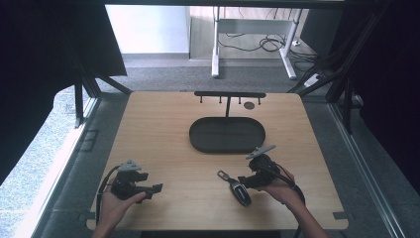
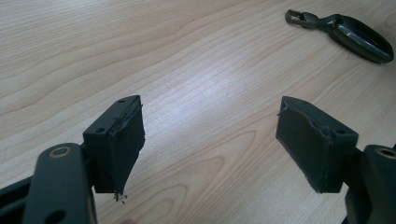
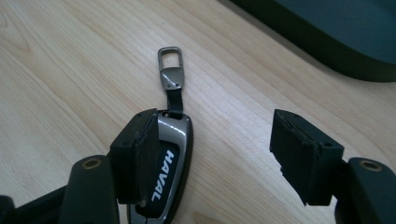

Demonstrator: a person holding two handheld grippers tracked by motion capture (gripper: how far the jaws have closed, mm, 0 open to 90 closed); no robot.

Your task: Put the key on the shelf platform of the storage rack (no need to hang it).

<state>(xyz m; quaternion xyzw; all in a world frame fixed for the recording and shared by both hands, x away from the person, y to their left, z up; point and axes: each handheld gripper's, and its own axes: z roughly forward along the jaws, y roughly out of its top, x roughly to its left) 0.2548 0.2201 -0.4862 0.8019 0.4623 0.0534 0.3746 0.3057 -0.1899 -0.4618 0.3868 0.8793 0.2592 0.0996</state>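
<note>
A dark car key fob marked HAVAL, with a short strap and metal clasp, lies flat on the wooden table. My right gripper is open right over it, and the key fob lies beside the left jaw, partly hidden under it. In the high view my right gripper sits just right of the fob. My left gripper rests near the front left of the table, open, with bare wood between its jaws. From there the key fob shows far off at the upper right.
A black oval tray sits at the table's middle back, and its rim shows close beyond my right gripper. Behind it stands a black T-shaped rack with hooks. A small round disc lies near the far edge.
</note>
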